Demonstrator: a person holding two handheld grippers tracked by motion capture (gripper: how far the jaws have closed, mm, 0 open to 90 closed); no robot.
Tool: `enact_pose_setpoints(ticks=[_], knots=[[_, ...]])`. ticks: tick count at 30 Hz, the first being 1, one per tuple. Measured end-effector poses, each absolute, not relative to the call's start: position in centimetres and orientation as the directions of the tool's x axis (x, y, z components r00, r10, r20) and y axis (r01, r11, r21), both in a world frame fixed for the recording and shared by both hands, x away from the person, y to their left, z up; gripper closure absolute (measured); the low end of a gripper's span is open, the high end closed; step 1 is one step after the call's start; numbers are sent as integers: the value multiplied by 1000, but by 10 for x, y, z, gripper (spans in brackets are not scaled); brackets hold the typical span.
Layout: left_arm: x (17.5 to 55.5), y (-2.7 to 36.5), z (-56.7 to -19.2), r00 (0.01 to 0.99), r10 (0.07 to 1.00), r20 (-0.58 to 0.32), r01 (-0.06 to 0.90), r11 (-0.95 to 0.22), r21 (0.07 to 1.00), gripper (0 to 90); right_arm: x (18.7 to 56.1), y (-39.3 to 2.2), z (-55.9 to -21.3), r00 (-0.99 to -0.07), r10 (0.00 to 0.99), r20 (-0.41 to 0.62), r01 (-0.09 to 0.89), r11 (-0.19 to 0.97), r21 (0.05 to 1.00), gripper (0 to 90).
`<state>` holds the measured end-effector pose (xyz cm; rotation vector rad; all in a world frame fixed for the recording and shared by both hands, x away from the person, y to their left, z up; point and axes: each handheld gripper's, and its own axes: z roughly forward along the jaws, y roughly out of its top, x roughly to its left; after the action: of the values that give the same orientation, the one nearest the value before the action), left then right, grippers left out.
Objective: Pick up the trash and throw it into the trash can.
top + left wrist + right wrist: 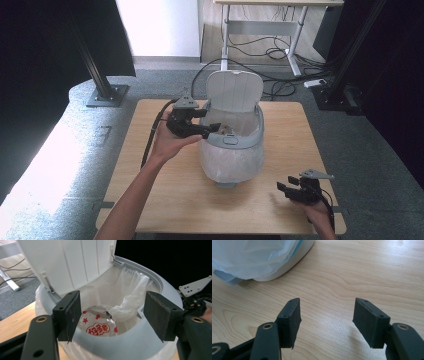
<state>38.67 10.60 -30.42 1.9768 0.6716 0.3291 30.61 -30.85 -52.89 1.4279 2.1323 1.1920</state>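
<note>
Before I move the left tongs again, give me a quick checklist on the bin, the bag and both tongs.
1. Lid of the small pale grey plastic bin stands open: ok; the white ribbed lid is upright.
2. Translucent white bag liner sits inside, folded over the rim: ok.
3. Silver snack wrapper with red print lies inside the bin: ok.
4. Left tongs open and holding nothing: ok; they sit over the bin's opening.
5. Right tongs open, over the light wooden table, apart from the bin: ok.
6. Whether the wrapper rests at the bottom: cannot tell.
</note>
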Motion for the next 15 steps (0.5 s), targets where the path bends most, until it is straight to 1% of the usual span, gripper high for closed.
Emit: enact_pose_setpoints(ticks=[7, 15], knots=[[378, 136, -307, 786, 614, -68, 326, -320, 890, 305, 307, -309, -528, -454, 871, 187, 609, 151, 778, 380], [371, 156, -315, 772, 633, -63, 330, -315, 890, 305, 308, -309, -528, -458, 869, 186, 607, 153, 780, 379]])
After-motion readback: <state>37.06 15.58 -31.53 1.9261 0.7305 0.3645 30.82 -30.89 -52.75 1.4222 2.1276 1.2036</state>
